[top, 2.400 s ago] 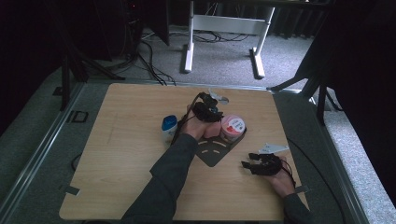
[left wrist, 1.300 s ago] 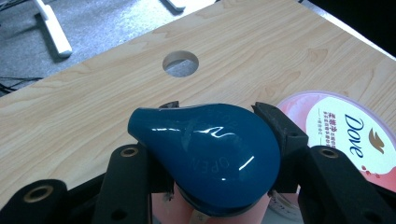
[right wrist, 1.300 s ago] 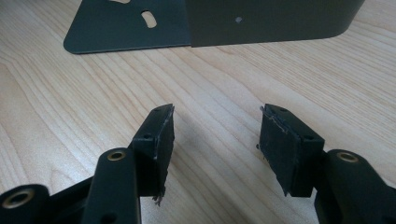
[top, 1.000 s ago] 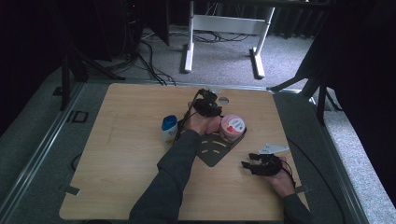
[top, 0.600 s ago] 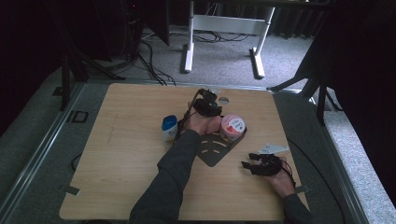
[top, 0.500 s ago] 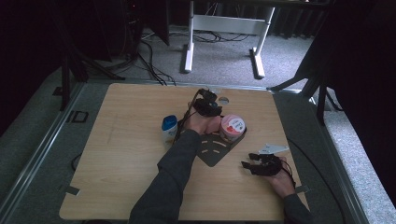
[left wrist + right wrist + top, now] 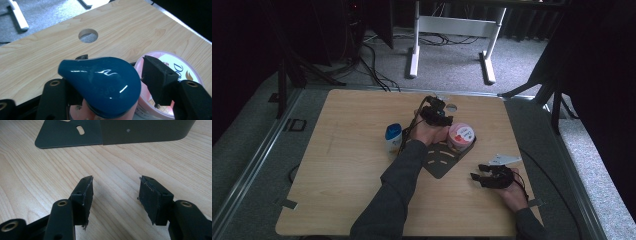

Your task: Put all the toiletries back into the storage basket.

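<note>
From the high view, the left gripper (image 7: 435, 111) sits at the far middle of the light wooden worktop (image 7: 342, 165), just beside a round pink jar with a white printed lid (image 7: 460, 135). That jar stands on the far end of a dark flat metal bracket with slots (image 7: 441, 159). A small white bottle with a blue cap (image 7: 393, 137) stands left of the forearm. The right gripper (image 7: 484, 178) rests low near the worktop's right side, near a grey three-cornered plate (image 7: 504, 159).

The left gripper view shows a glossy teal teardrop-shaped cap on a pink bottle (image 7: 105, 85) between the jaws, which have just been opening; the right pad stands clear of the cap, while the left pad is hidden behind it. The pink jar (image 7: 172, 75) lies just behind, and a round hole (image 7: 88, 35) pierces the worktop.

In the right gripper view the jaws stand apart with only bare wood between them, released; the bracket (image 7: 120, 131) lies ahead.
</note>
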Motion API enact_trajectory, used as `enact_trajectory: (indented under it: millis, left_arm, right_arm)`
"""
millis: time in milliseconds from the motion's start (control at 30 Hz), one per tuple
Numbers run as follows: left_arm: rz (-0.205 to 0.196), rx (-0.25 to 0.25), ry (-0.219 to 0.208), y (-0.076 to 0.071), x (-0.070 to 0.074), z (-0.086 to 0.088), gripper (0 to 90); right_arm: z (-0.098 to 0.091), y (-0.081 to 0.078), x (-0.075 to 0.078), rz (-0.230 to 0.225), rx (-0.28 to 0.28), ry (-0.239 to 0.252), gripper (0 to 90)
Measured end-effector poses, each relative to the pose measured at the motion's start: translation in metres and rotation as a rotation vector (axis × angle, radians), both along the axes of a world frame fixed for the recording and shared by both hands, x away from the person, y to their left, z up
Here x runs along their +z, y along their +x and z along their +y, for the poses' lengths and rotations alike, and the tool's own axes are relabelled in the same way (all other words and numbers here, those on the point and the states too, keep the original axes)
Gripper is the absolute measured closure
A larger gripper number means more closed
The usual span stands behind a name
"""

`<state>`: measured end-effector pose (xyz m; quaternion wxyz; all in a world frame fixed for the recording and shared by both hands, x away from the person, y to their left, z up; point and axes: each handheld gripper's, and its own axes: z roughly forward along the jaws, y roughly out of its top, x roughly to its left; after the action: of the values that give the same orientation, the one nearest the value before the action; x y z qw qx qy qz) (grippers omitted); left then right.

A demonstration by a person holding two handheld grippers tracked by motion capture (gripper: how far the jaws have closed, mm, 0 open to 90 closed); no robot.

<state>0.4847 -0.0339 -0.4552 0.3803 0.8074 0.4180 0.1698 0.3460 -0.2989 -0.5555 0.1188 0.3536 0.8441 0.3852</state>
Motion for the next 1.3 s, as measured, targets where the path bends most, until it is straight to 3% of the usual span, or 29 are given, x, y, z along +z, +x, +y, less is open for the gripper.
enact_trajectory:
  millis: [333,433,467,500,833,1067,1300]
  left_arm:
    - [-0.004,0.003,0.008,-0.003,0.0,0.002,37.5]
    - [-0.016,0.012,0.018,-0.003,0.001,0.003,49.3]
    - [-0.016,0.012,0.018,-0.003,0.001,0.003,49.3]
    - [-0.018,-0.001,0.007,-0.002,0.001,0.007,52.5]
    - [-0.034,-0.054,-0.022,0.001,-0.002,0.011,52.8]
    - [-0.015,-0.058,-0.019,0.002,-0.002,0.014,51.5]
    - [0.009,-0.03,0.009,0.004,-0.008,0.012,37.0]
  right_arm:
    - [0.0,0.0,0.0,0.0,0.0,0.0,44.6]
    - [0.0,0.0,0.0,0.0,0.0,0.0,44.6]
    - [0.0,0.0,0.0,0.0,-0.001,0.0,44.6]
    - [0.0,0.0,0.0,0.0,0.0,0.001,44.6]
    - [0.0,0.0,0.0,0.0,-0.001,0.0,44.5]
    - [0.0,0.0,0.0,-0.001,-0.001,0.0,44.5]
    - [0.0,0.0,0.0,-0.001,0.0,0.001,44.6]
